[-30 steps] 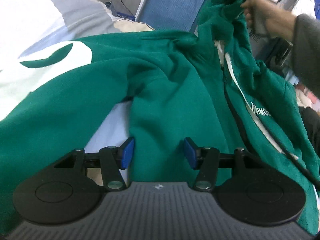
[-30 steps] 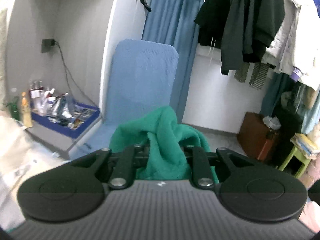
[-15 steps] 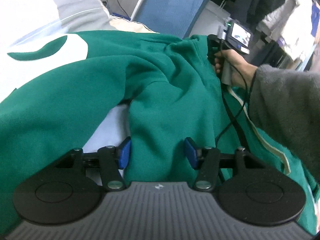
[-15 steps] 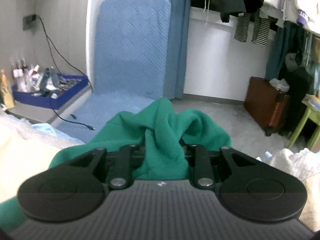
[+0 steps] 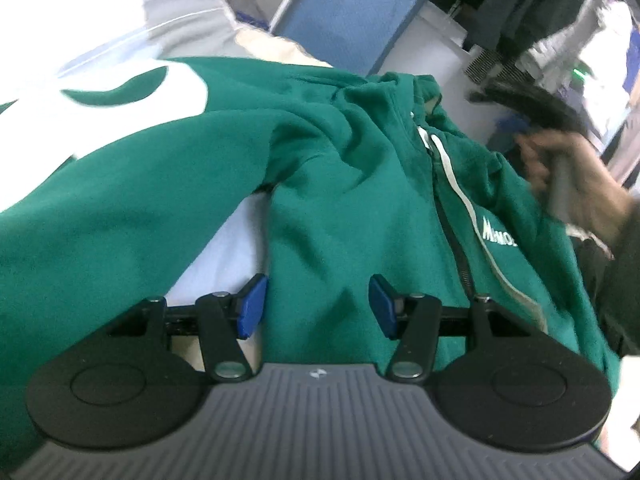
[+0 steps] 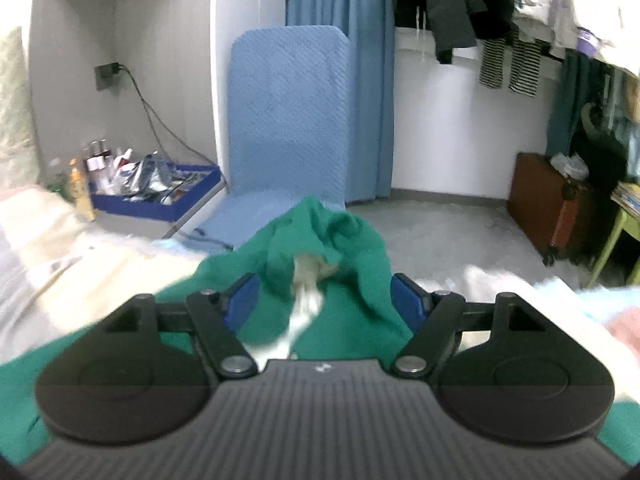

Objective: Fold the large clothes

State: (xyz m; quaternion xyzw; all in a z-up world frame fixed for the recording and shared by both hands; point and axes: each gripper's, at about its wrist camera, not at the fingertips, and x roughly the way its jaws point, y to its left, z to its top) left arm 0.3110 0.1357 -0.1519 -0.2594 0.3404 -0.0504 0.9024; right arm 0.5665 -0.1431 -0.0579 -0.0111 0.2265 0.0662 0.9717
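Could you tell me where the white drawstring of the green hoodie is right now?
In the left wrist view, the white drawstring runs down the green zip-up hoodie right of centre, beside the dark zipper.

Left hand-held gripper [image 5: 316, 304]: jaws apart, angled downward. Right hand-held gripper [image 6: 324, 306]: jaws opening wide, blue pads [image 6: 240, 300] clear. Right hand [image 5: 576, 188] blurred, gripping handle.

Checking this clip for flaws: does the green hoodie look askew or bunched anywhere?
Yes. The green hoodie lies unevenly on the bed: its hood is crumpled into a heap between the opening jaws of the right tool, and a sleeve splays sideways.
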